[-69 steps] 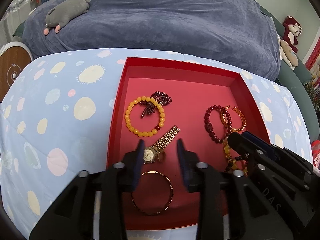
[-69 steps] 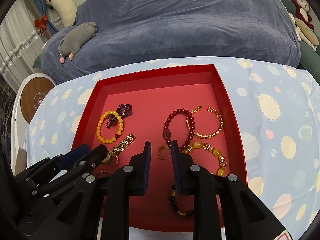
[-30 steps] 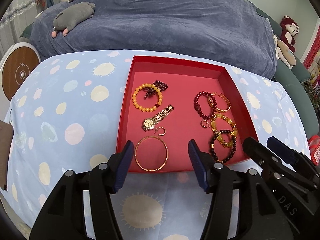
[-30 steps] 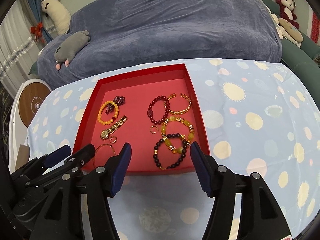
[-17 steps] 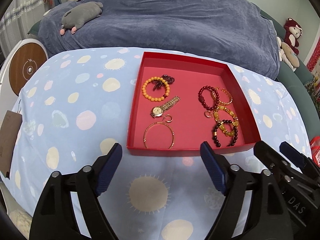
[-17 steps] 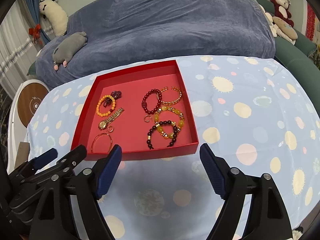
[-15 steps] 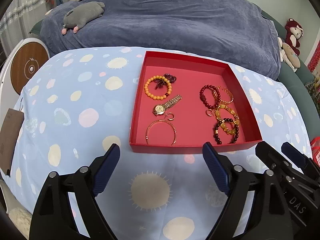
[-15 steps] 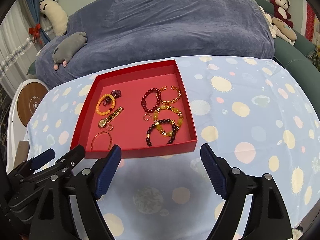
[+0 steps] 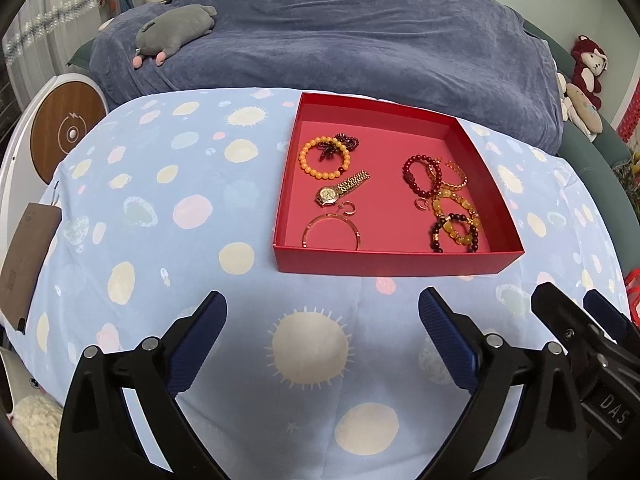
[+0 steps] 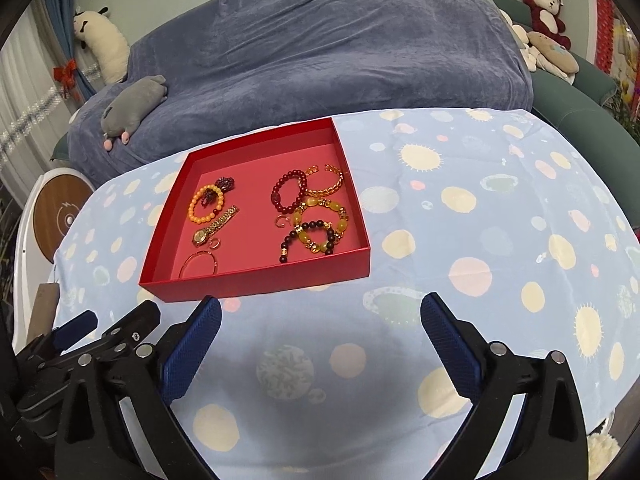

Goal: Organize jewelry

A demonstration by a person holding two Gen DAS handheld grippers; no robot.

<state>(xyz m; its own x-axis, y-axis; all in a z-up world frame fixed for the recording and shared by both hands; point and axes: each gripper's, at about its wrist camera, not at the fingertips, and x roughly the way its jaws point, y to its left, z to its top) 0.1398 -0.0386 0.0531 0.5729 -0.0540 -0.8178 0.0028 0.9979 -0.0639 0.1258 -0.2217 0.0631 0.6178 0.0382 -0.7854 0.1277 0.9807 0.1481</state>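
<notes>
A shallow red box point(image 9: 392, 261) point(image 10: 256, 280) lies on the spotted blue cloth. Its left side holds an orange bead bracelet point(image 9: 325, 158), a dark red bead piece point(image 9: 347, 141), a gold watch point(image 9: 340, 191), a small ring point(image 9: 349, 208) and a thin gold bangle point(image 9: 331, 229). Its right side holds a red bead bracelet point(image 10: 286, 191), a gold cuff point(image 10: 326, 182), yellow bead bracelets point(image 10: 324, 216) and a dark bead bracelet point(image 10: 308, 240). My left gripper point(image 9: 322, 312) and right gripper point(image 10: 320, 316) hover over the cloth in front of the box, jaws opening wide, nothing between them.
The blue cloth point(image 9: 160, 208) covers a rounded table. Behind it stands a sofa under a dark blue throw point(image 9: 340, 32) with a grey plush toy point(image 9: 176, 28). A round white and wood device point(image 9: 68, 132) stands at the left. A brown tag point(image 9: 28, 256) hangs at the cloth's left edge.
Both grippers have drawn back from over the box to the cloth in front of it, and their jaws have spread wide. The jewelry lies as before.
</notes>
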